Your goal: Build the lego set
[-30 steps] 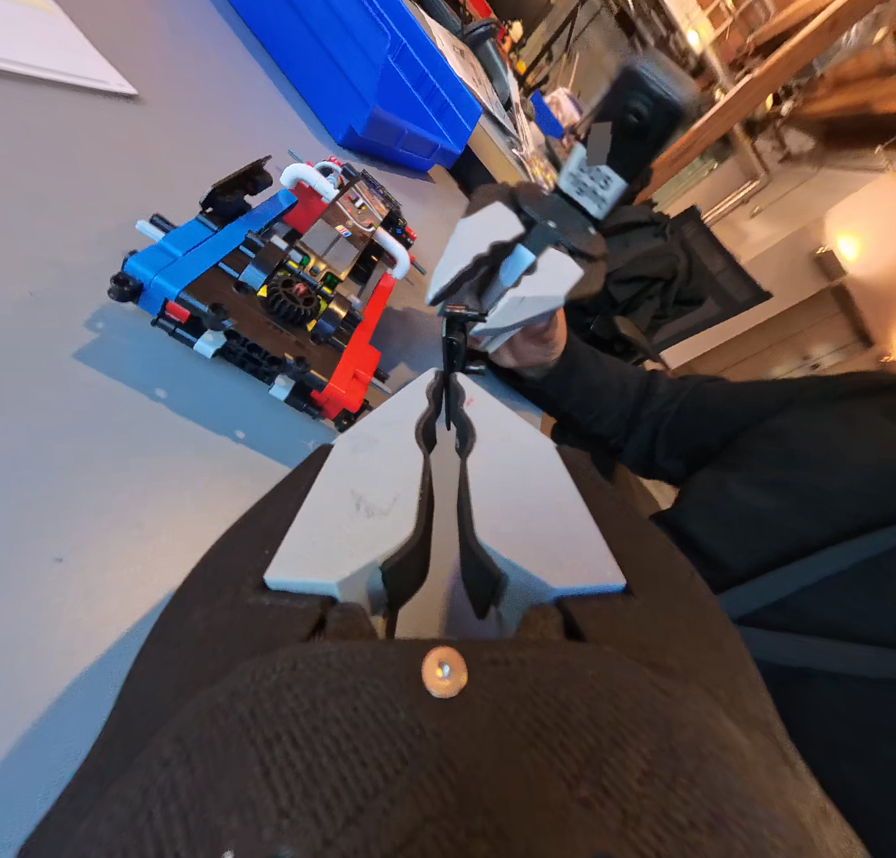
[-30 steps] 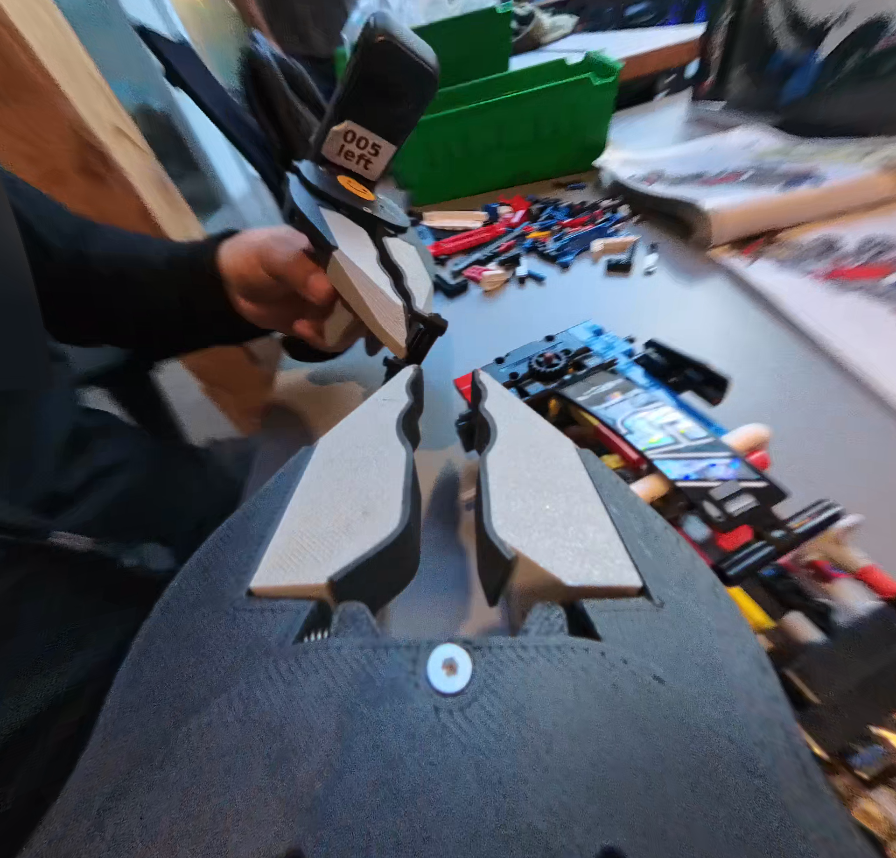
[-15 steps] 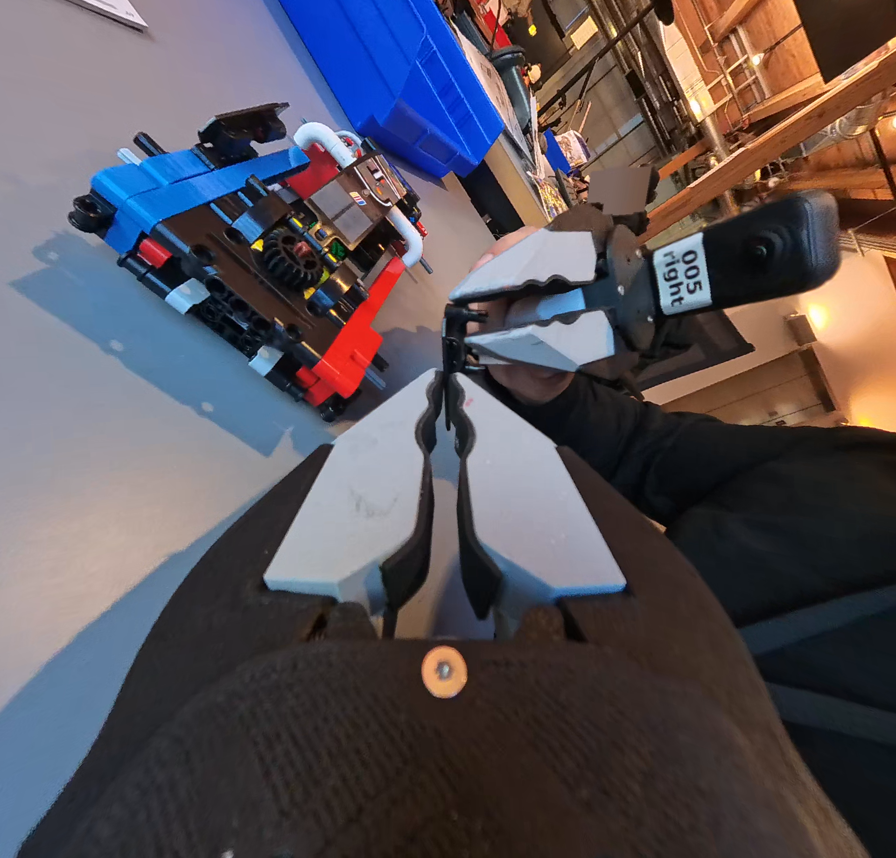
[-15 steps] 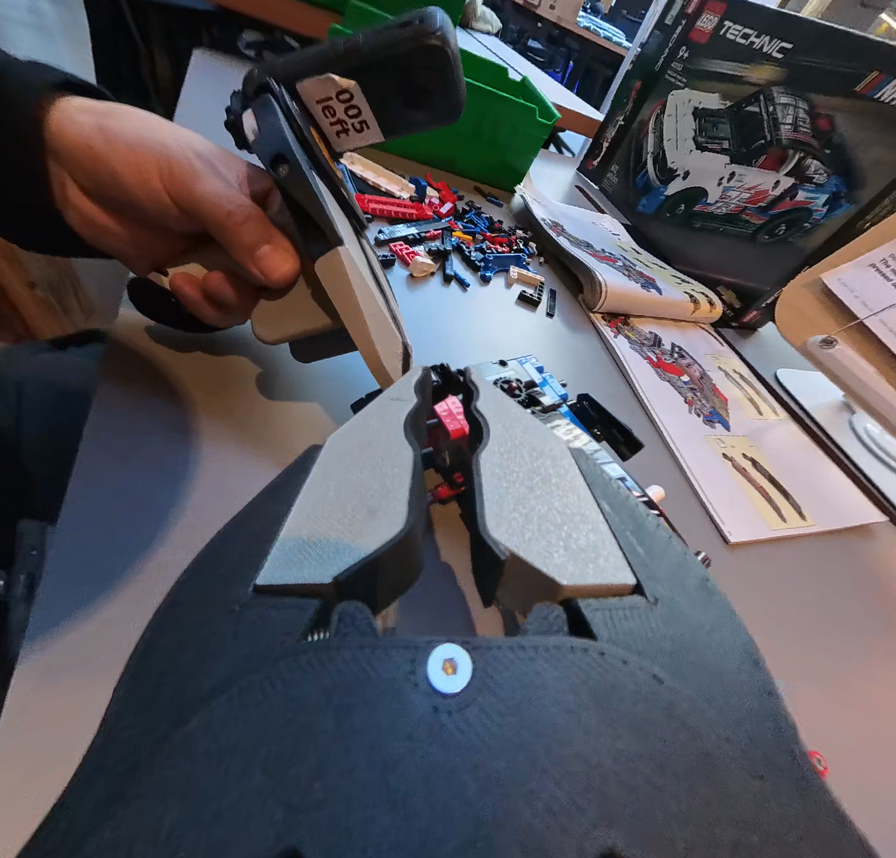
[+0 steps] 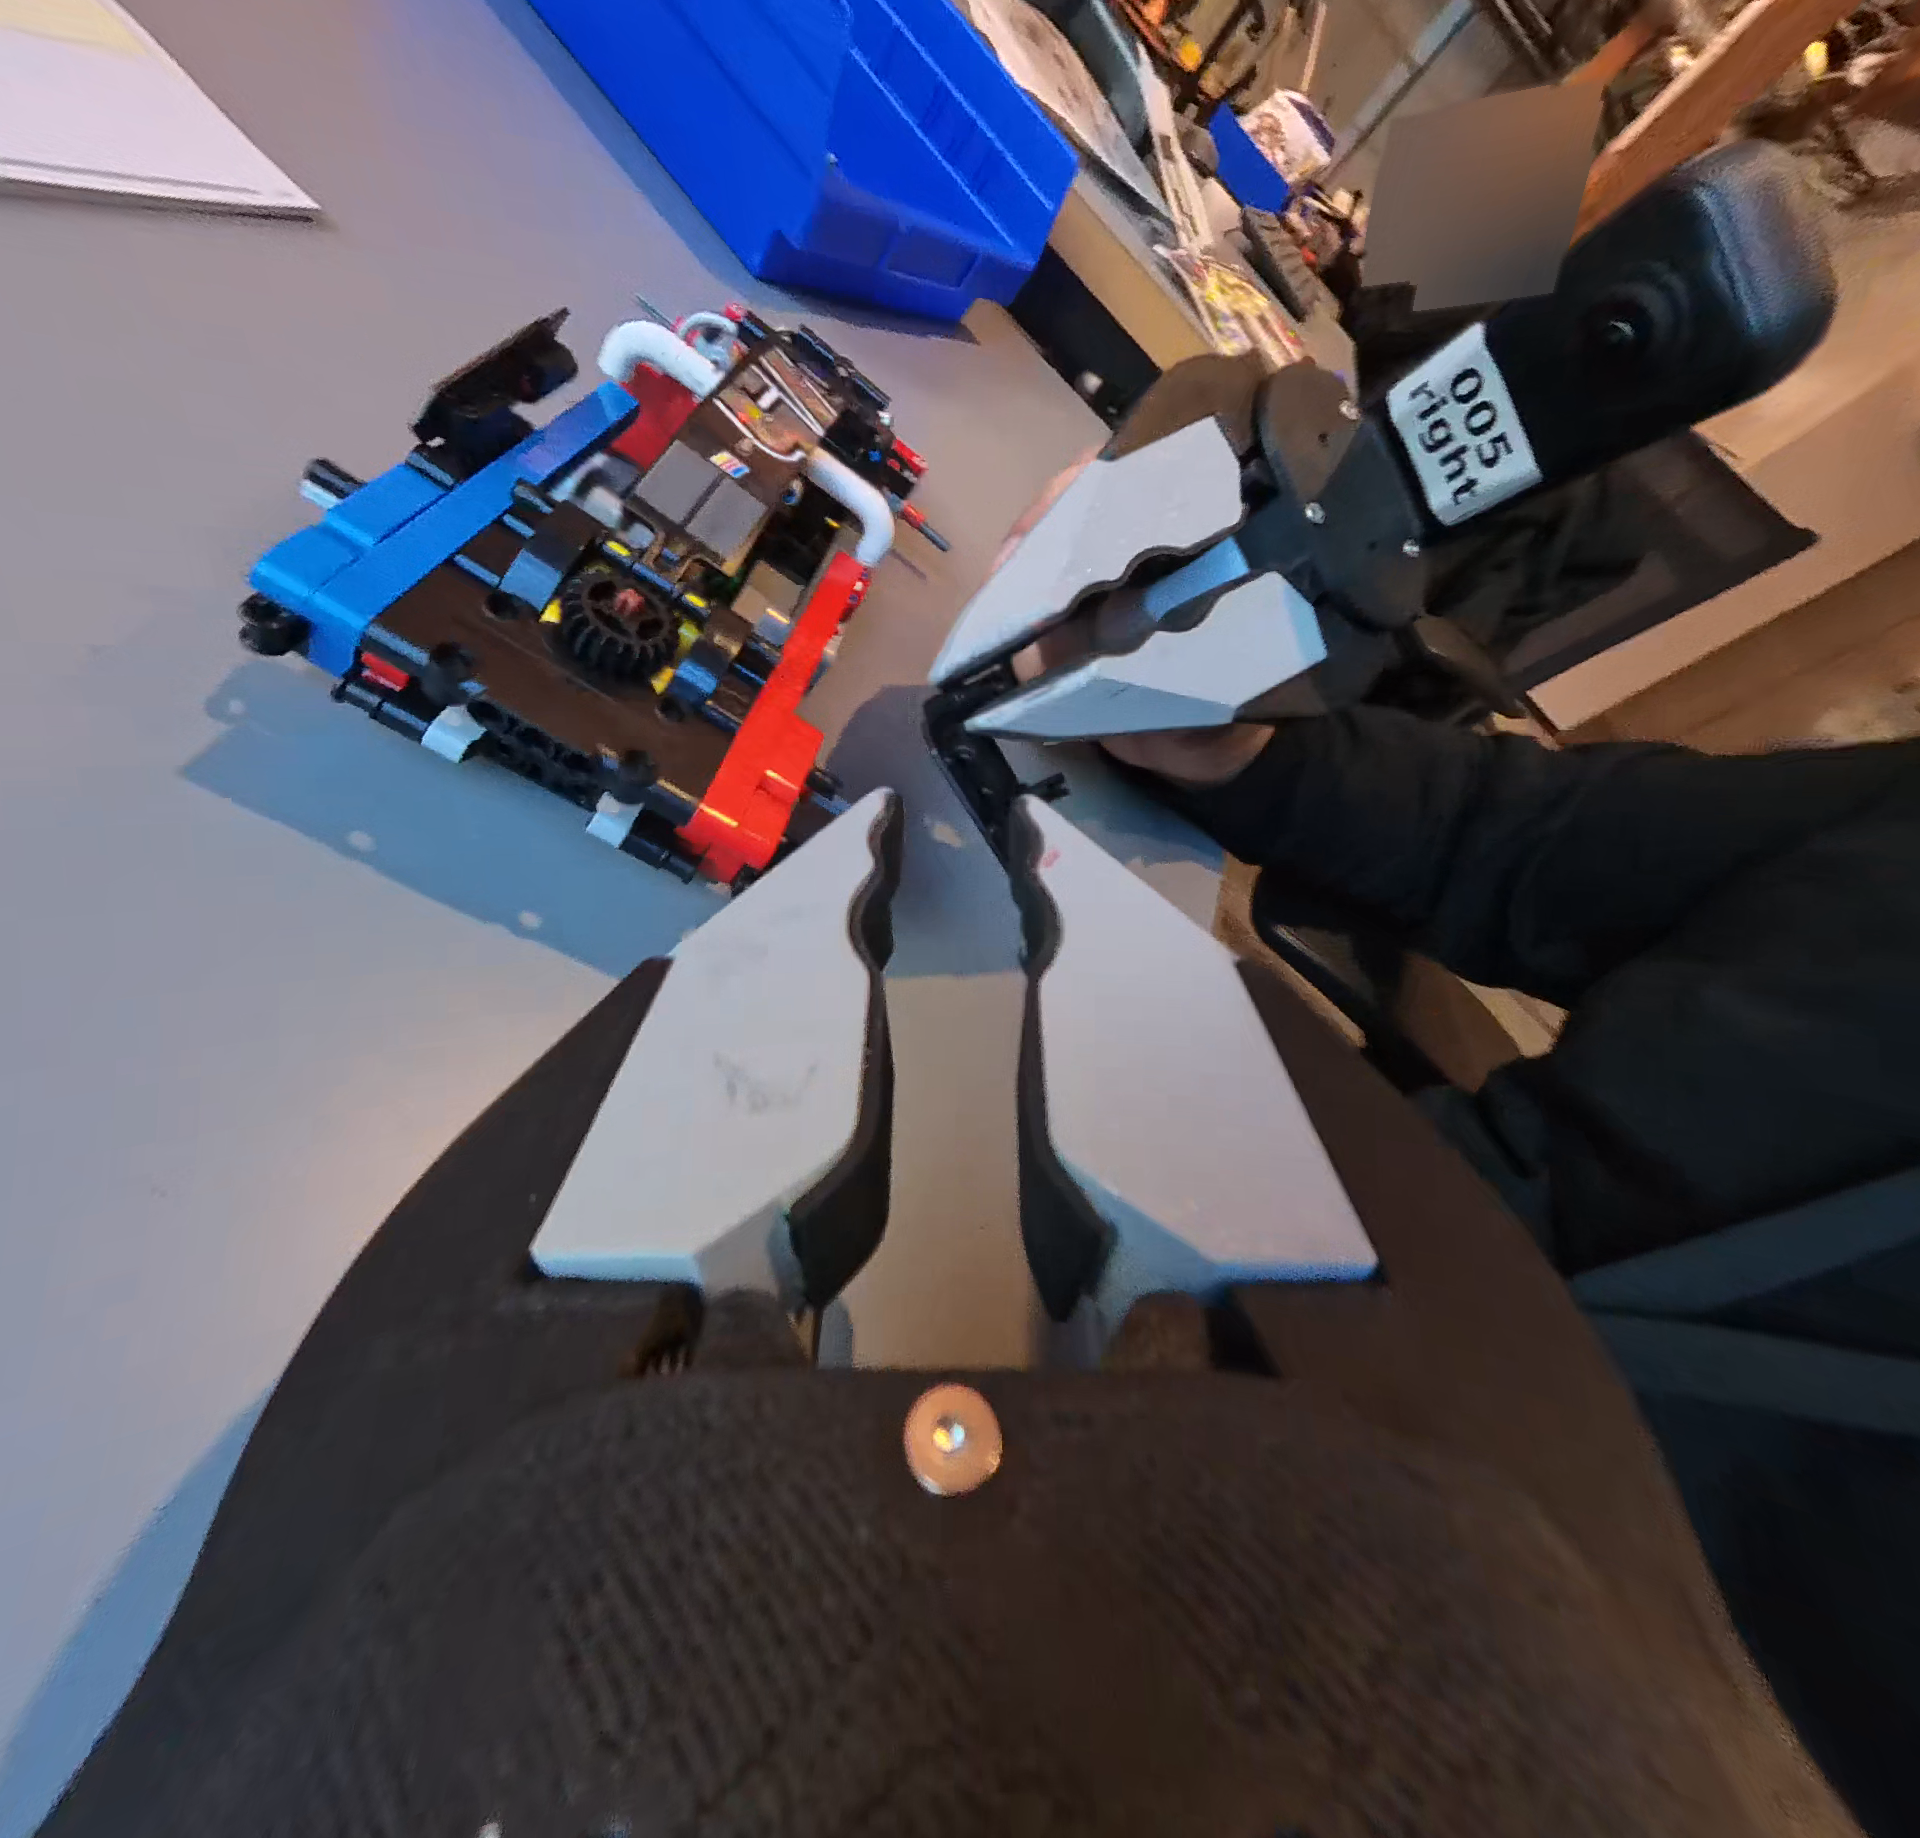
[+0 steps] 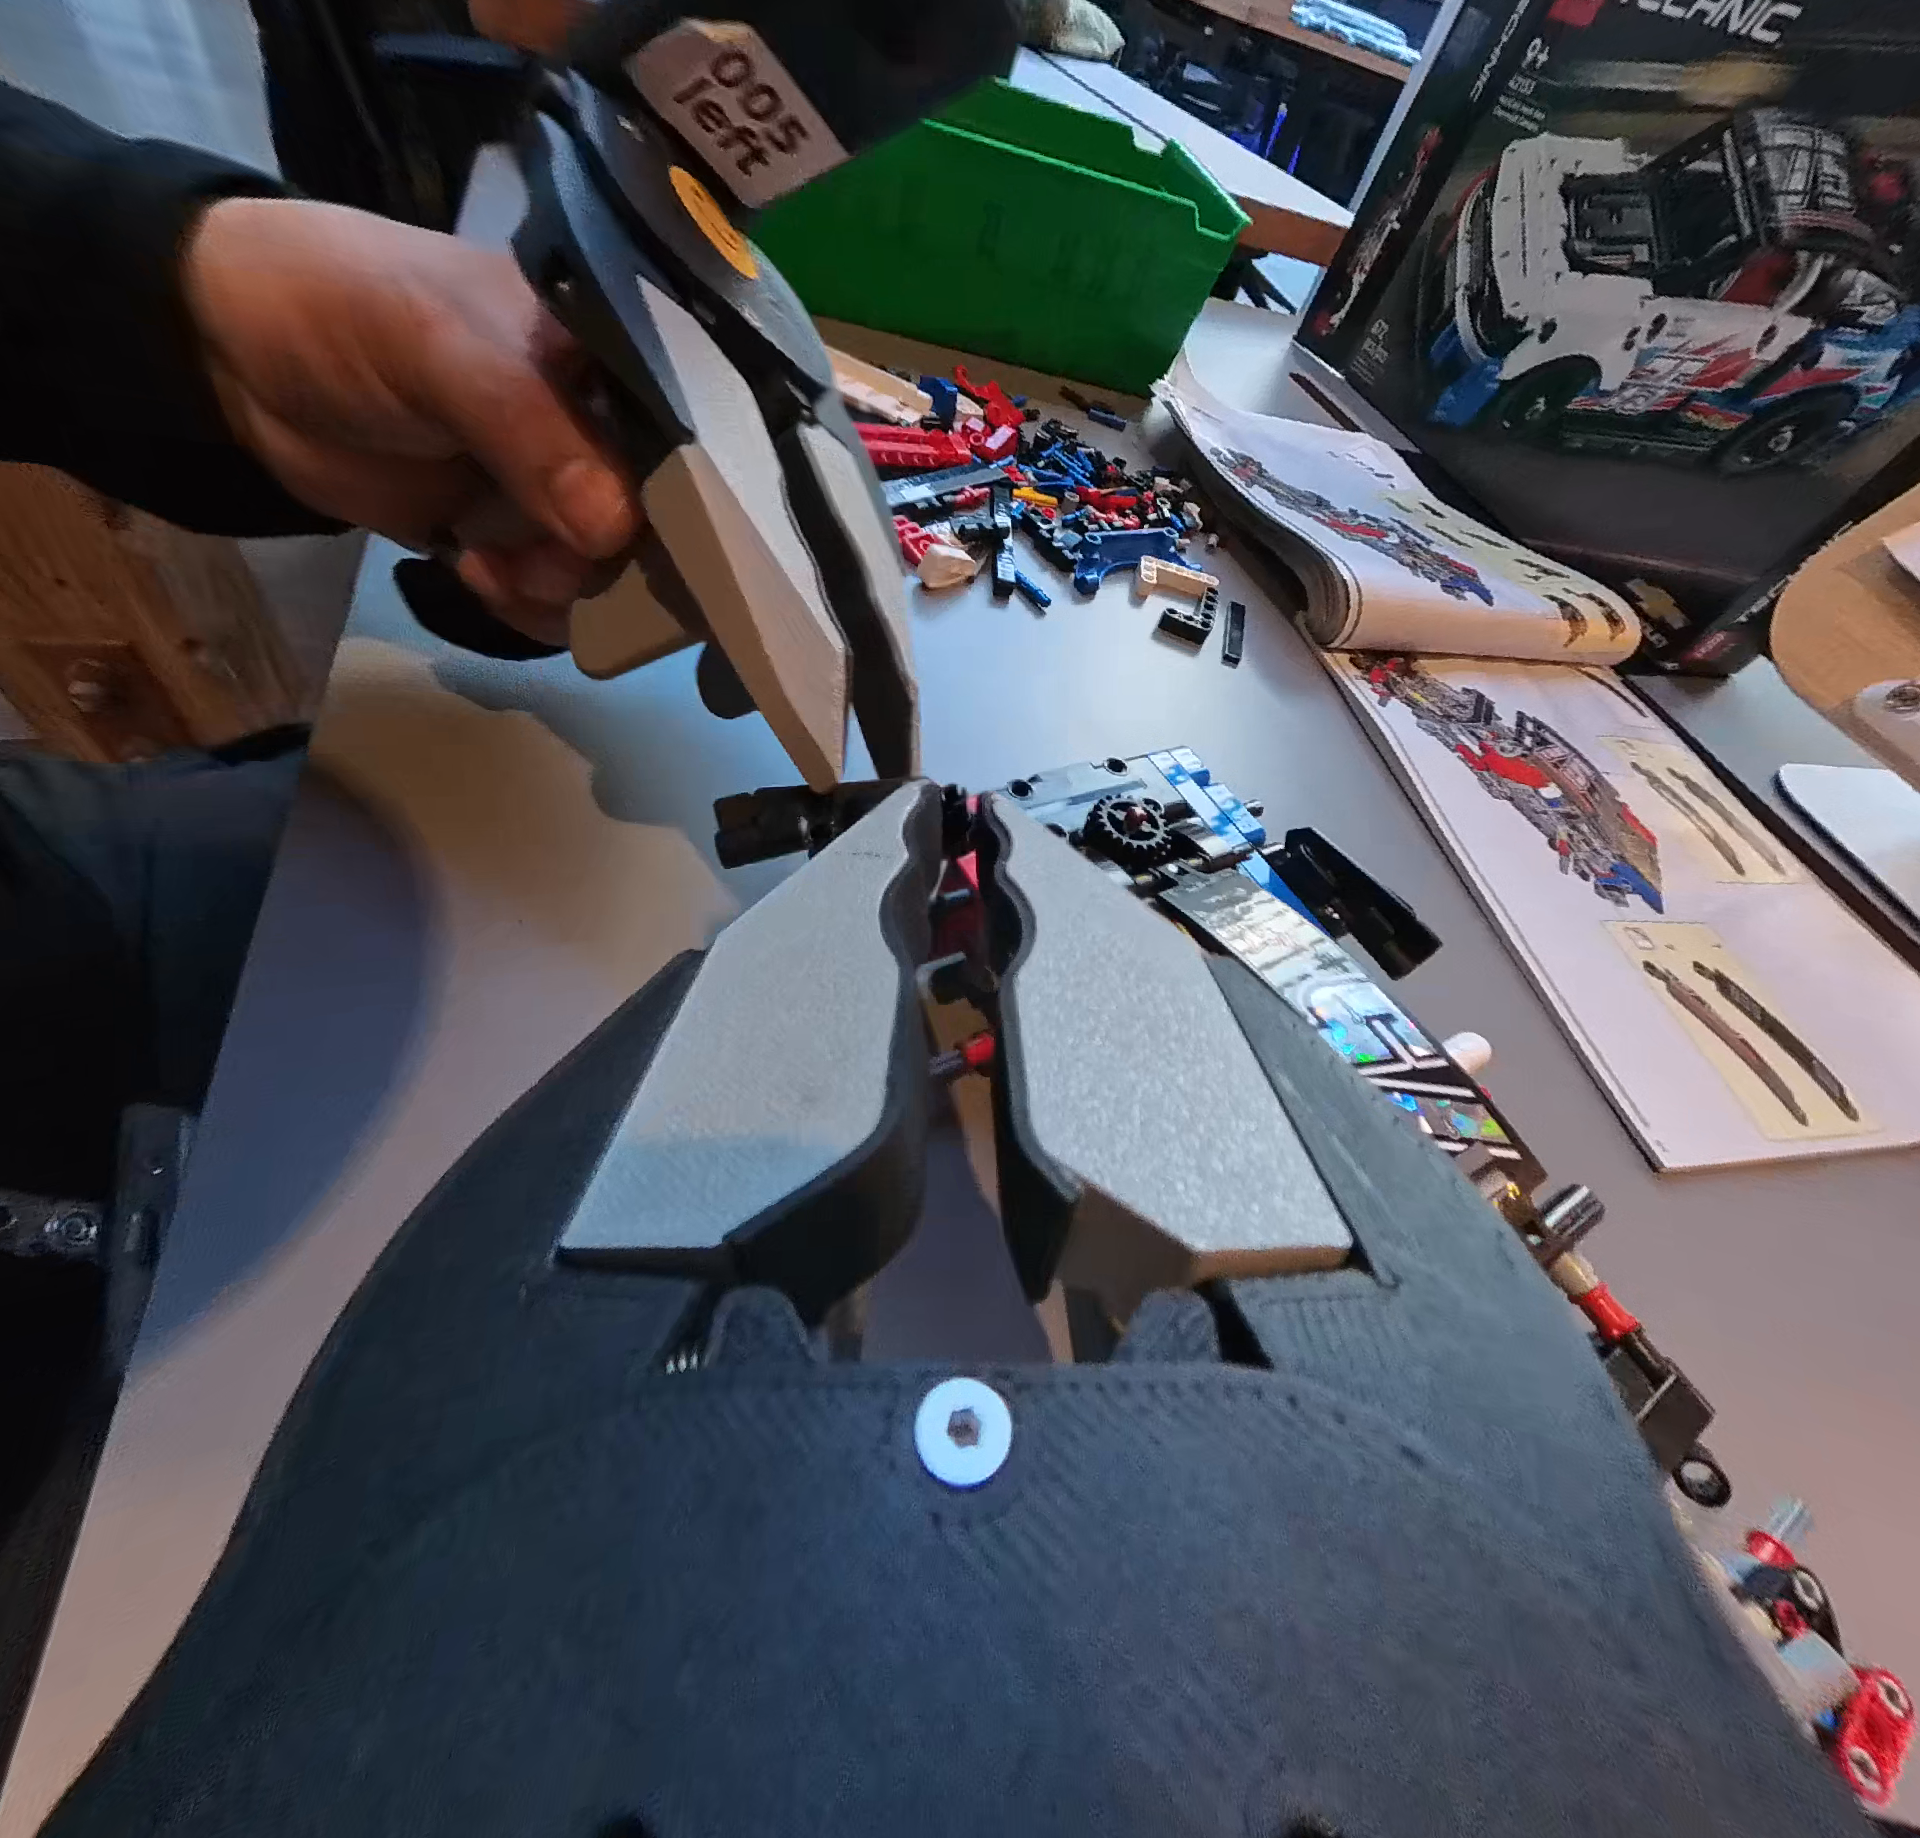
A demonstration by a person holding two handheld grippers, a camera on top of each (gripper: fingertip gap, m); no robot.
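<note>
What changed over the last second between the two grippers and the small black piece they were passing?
The left gripper opened its jaws and let go of the small black Lego piece. The right gripper, open a second ago, has closed on that piece and now holds it alone, so the handover is done. The half-built blue, red and black Lego car stayed where it was on the grey table.

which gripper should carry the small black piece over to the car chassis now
Right gripper: it is shut on the black piece, near the chassis. The left gripper is open and holds nothing.
</note>
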